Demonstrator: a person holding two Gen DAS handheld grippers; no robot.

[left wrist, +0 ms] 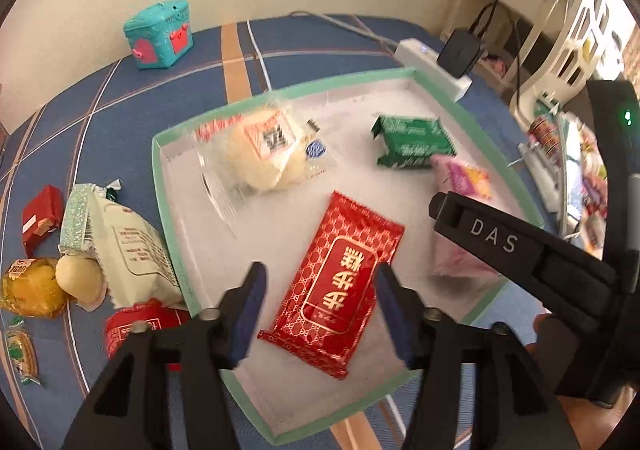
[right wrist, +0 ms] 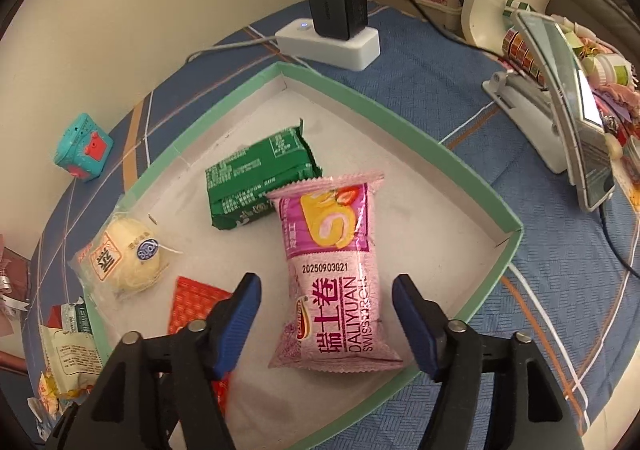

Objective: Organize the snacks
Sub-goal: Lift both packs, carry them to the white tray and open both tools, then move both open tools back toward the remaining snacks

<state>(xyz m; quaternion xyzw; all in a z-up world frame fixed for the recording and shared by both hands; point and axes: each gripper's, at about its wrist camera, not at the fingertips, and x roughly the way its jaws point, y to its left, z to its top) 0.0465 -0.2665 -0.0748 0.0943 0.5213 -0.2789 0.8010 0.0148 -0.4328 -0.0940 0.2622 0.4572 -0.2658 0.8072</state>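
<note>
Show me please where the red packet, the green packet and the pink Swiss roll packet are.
red packet (left wrist: 334, 286), left wrist view, middle of its label.
green packet (right wrist: 260, 180), right wrist view, middle of its top face.
pink Swiss roll packet (right wrist: 334, 274), right wrist view, near the printed date.

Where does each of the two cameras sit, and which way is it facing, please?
Left wrist: on the left tongs, looking steeply down at the red packet in the green-rimmed tray; its own blue-padded fingers and the right tongs show.
Right wrist: on the right tongs, looking steeply down at the pink Swiss roll packet; only its own fingers show.
Shared: tray, green packet, bun packet, teal toy box, charger.
</note>
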